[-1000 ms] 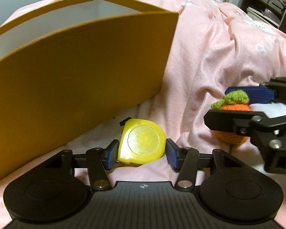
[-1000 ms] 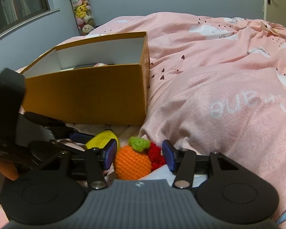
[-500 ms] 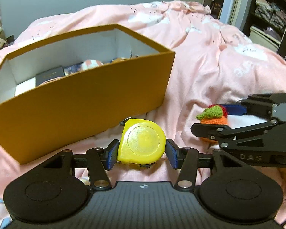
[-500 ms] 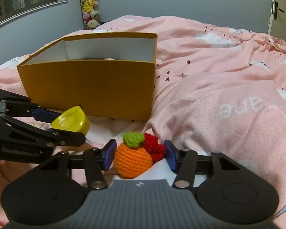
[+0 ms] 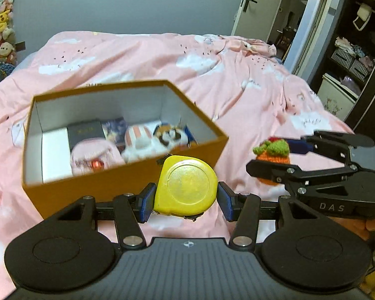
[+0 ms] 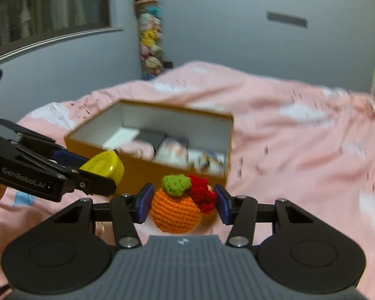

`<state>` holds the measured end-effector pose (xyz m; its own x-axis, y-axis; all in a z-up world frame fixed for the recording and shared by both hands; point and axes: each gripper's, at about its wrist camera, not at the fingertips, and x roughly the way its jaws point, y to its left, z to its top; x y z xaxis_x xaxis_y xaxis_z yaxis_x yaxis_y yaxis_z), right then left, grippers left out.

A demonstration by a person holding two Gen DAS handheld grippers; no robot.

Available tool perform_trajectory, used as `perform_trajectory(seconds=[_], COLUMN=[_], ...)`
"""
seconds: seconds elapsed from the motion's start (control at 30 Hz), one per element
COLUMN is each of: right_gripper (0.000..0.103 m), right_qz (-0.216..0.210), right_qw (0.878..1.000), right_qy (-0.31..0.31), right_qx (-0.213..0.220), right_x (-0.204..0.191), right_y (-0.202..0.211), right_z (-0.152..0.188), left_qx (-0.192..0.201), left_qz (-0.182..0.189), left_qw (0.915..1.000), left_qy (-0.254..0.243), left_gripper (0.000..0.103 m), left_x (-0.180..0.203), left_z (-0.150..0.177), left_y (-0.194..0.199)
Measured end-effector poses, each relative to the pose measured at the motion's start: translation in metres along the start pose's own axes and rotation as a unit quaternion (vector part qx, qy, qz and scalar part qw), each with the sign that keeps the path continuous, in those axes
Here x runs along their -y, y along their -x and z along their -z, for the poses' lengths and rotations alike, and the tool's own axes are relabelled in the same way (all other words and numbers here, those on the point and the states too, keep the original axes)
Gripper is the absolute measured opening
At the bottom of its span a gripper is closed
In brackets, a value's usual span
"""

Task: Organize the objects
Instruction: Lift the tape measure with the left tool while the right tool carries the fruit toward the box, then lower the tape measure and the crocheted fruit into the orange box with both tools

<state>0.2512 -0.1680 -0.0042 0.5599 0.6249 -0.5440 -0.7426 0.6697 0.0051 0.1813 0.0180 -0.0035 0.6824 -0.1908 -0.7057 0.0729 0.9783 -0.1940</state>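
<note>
Left wrist view looks down over the bed [image 5: 237, 80], with its pink cover, onto the open orange box [image 5: 127, 187], the largest thing here and the likely goal for both loads. Judging by the task, the step in hand is carrying two items over the near wall of the box; doing it well means bringing each one fully above the rim before letting go, lowering it into a free spot, and keeping the two tools apart so they do not collide over the opening. The box is already partly full: a white flat pack and a dark flat case at the left, a pink pouch in front, a striped soft toy and a brown-and-white plush to the right; the free room looks to be near the back wall. The left gripper [image 5: 186, 197] has its jaws clenched on the yellow tape measure [image 5: 186, 187], held in the air just before the near wall. The right gripper [image 6: 182, 203] has its jaws grasping the crocheted orange toy [image 6: 177, 210] by its sides, also lifted, near the right corner of the box.
</note>
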Motion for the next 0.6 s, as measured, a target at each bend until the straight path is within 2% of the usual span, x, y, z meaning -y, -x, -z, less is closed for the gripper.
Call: perform_trajectory(seconds=[0.13, 0.27, 0.43, 0.6], right_gripper=[0.054, 0.054, 0.054, 0.054], right_qz=[-0.016, -0.030, -0.045, -0.049], right_qw=[0.999, 0.995, 0.989, 0.979], right_qy=[0.046, 0.089, 0.128, 0.185], right_qx=[-0.002, -0.021, -0.057, -0.076], right_x=[0.004, 0.012, 0.023, 0.025], right_y=[-0.019, -0.065, -0.129, -0.179], right_z=[-0.037, -0.067, -0.085, -0.090], left_qx=[-0.016, -0.022, -0.070, -0.098], left_qz=[0.013, -0.009, -0.025, -0.021], left_qw=[0.9998, 0.9994, 0.9967, 0.9948], left_qy=[0.008, -0.024, -0.031, -0.015], left_gripper=[0.060, 0.060, 0.060, 0.060], left_x=[-0.016, -0.028, -0.052, -0.075], left_z=[-0.038, -0.079, -0.117, -0.132], left_y=[-0.005, -0.026, -0.080, -0.139])
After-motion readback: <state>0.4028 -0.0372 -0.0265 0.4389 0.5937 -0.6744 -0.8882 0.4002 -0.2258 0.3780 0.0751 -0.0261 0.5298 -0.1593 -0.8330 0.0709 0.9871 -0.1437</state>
